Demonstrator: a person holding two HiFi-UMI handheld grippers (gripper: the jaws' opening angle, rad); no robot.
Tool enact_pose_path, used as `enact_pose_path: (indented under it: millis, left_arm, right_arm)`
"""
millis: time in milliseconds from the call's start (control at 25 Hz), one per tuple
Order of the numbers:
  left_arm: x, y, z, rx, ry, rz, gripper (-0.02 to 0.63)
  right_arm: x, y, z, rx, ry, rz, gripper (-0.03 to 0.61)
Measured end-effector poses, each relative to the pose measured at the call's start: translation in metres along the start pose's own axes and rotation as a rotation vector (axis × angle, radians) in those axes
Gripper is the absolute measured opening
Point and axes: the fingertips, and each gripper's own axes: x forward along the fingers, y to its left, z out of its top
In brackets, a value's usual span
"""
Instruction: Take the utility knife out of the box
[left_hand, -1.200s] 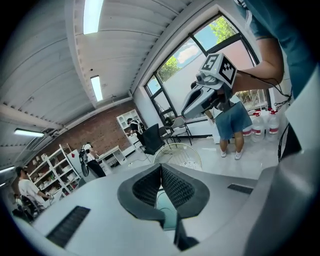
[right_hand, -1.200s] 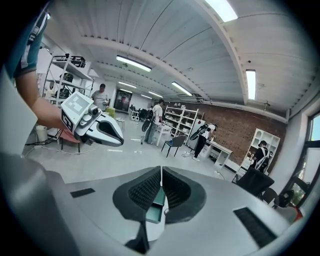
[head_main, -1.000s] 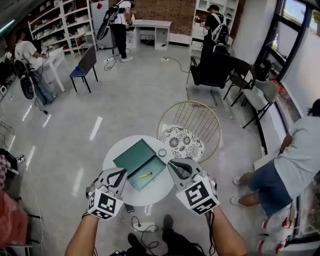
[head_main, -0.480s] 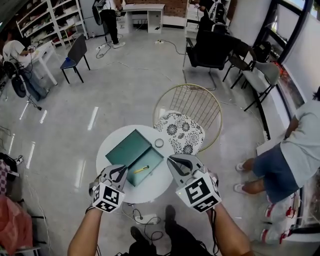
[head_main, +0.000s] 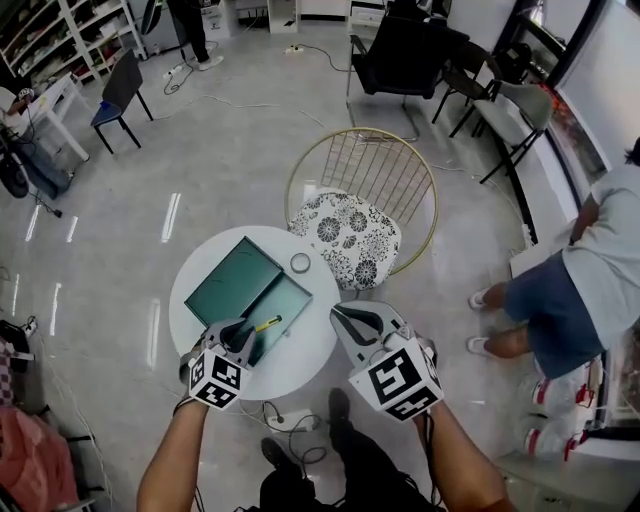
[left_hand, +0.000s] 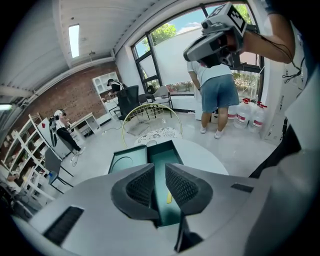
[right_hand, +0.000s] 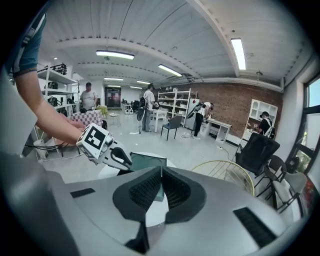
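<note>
Glossy grey floor (head_main: 230, 170), brick wall (right_hand: 235, 102)

A round white table (head_main: 305, 345) is standing on the glossy floor (head_main: 200, 180). An open green box (head_main: 235, 280) is lying across its middle, and a small ring (head_main: 293, 264) is sitting just beside the box's far corner, near the table's edge.

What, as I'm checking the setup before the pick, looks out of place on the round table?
Nothing stands out. The green box lies open on the table, the yellow utility knife in its tray, a ring beside it. Nothing looks spilled or damaged.
</note>
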Motion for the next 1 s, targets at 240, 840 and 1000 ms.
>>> enact_pose_path:
  millis: [240,840,1000]
  left_arm:
    - [0.052,-0.011,-0.02,-0.02,0.081,-0.025,0.133]
    - [0.136,-0.024,-0.068,0.03,0.385,-0.078,0.158]
    - [0.151,-0.027,-0.069,0.101,0.445,-0.074,0.144]
  right_arm:
    - [0.011,-0.011,-0.033,0.032,0.026,0.003,0.038]
    - [0.029,-0.026,-0.099,0.114,0.09,0.014,0.038]
    - [0.032,-0.03,-0.11,0.128,0.096,0.011,0.038]
